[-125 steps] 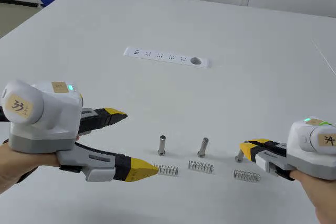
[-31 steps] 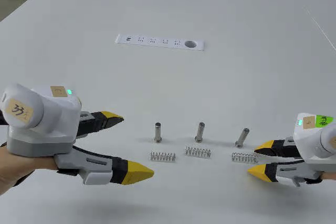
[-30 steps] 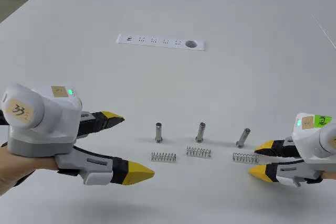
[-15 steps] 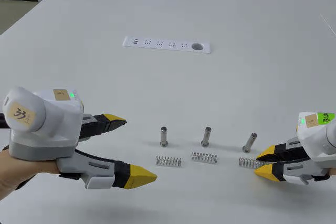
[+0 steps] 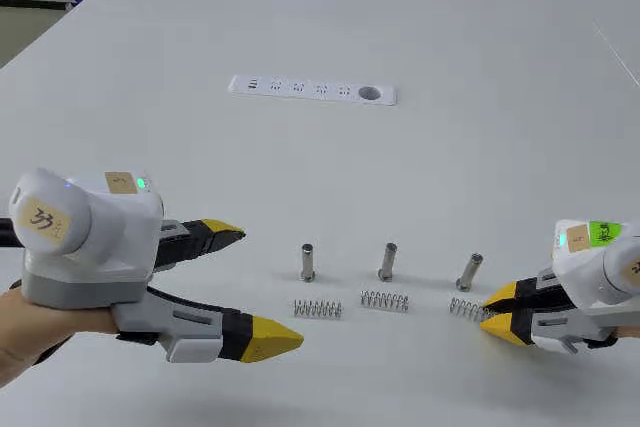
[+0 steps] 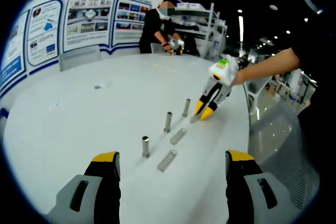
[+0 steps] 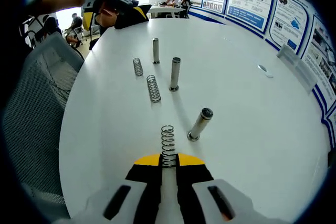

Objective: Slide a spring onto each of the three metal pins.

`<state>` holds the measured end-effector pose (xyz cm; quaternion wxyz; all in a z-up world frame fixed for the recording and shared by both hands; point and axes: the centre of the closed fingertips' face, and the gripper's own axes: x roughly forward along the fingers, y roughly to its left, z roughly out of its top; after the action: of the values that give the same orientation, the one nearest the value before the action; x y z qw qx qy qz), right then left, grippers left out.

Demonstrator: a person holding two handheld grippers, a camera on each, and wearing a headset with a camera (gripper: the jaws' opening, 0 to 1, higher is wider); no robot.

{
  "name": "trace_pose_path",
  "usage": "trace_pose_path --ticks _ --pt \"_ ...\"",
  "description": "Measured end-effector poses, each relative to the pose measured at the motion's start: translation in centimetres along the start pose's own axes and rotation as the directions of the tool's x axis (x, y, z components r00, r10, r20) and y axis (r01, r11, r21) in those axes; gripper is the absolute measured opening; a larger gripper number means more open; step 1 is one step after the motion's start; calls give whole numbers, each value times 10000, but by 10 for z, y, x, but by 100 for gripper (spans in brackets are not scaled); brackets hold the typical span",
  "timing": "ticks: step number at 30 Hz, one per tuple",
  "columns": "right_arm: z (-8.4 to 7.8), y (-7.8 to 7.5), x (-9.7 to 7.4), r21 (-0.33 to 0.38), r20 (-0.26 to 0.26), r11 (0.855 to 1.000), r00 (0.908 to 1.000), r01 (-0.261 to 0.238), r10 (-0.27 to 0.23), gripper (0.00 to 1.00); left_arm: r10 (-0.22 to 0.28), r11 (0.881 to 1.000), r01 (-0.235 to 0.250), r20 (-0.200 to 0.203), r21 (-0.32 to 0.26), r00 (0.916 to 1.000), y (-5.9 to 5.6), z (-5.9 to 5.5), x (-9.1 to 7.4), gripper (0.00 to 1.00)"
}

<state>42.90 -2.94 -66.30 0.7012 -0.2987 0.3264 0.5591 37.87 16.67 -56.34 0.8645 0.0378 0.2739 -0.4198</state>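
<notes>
Three metal pins stand in a row on the white table: left pin point(image 5: 308, 261), middle pin point(image 5: 387, 261), right pin point(image 5: 469, 272). In front of each lies a spring: left spring point(image 5: 317, 308), middle spring point(image 5: 385, 301), right spring point(image 5: 463, 307). My right gripper point(image 5: 493, 311) rests low on the table, its yellow tips pinched on the near end of the right spring point(image 7: 167, 142), beside the right pin point(image 7: 199, 123). My left gripper point(image 5: 255, 287) hovers left of the row, open and holding nothing; its own view shows the left pin point(image 6: 145, 146) and left spring point(image 6: 167, 160) ahead.
A white power strip point(image 5: 312, 90) lies farther back on the table. A mesh chair point(image 7: 37, 103) stands at the table's near edge. People work at another bench point(image 6: 157, 24) behind. Bare tabletop surrounds the pins.
The right gripper's jaws, open around the right spring's end a second ago, have come together on it. The left gripper has stayed open in place. The head camera has shifted slightly.
</notes>
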Motion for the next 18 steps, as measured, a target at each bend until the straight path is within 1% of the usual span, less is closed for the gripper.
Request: trace_pose_path --ticks 3,7,10,14,15,18 --pt "6 3 -7 105 178 9999 9998 9 -11 11 -9 10000 9 119 39 9999 -1 4 0 84" --pt "17 8 -18 -3 351 10000 9993 93 -93 11 -74 9999 70 219 145 9997 -4 7 2 84" --pt "30 15 -27 -195 561 9997 9984 110 -99 11 -246 9994 240 244 232 9994 -10 8 5 84" --pt "50 26 -41 -618 821 9980 9966 121 -70 11 -541 9977 526 334 430 9980 -21 13 11 83" --pt "55 29 -43 -844 880 9963 9961 149 -75 11 -593 9971 576 349 491 9976 -23 14 13 83" --pt "63 35 -48 -990 927 9950 9957 158 -66 11 -800 9952 775 388 605 9960 -30 16 18 83"
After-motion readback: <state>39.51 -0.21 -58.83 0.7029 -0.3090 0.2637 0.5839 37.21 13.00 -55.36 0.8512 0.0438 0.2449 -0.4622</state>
